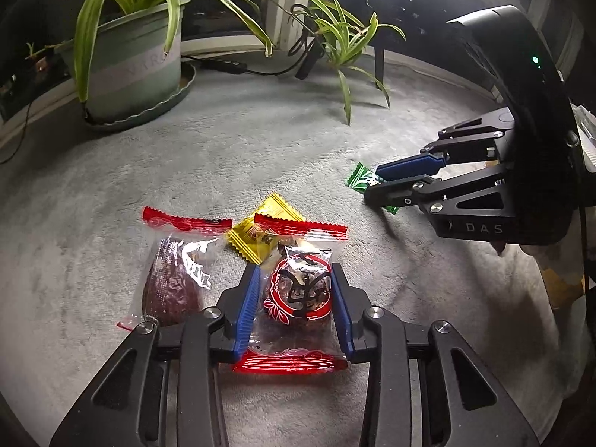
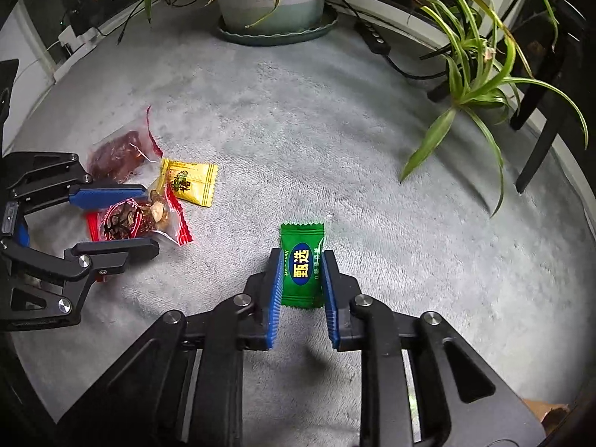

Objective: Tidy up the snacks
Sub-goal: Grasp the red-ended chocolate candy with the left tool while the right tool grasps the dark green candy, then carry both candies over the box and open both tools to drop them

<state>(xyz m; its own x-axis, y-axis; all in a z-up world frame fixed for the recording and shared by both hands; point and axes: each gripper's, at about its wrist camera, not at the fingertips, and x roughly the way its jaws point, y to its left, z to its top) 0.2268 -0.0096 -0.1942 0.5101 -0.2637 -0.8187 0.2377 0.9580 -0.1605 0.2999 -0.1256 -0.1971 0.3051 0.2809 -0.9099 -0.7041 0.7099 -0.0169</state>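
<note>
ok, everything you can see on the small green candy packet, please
The small green foil-look candy packet has crimped zigzag ends and a blue oval with yellow characters. It sits lengthwise between the right gripper's blue ribbed pads, which flank both its sides, over the grey fleecy cloth, apart from the other snacks.

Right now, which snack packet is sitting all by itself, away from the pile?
The green candy packet, between the right hand-held gripper's pads. The yellow packet and two red-edged clear packets cluster by the left hand-held gripper.

Surface: grey plush cloth (image 2: 335, 119)
Snacks: 2 red-edged packets (image 1: 175, 268) (image 1: 298, 298), yellow packet (image 1: 260, 231)
Back: potted plant (image 1: 130, 59), cable (image 2: 376, 43)
</note>
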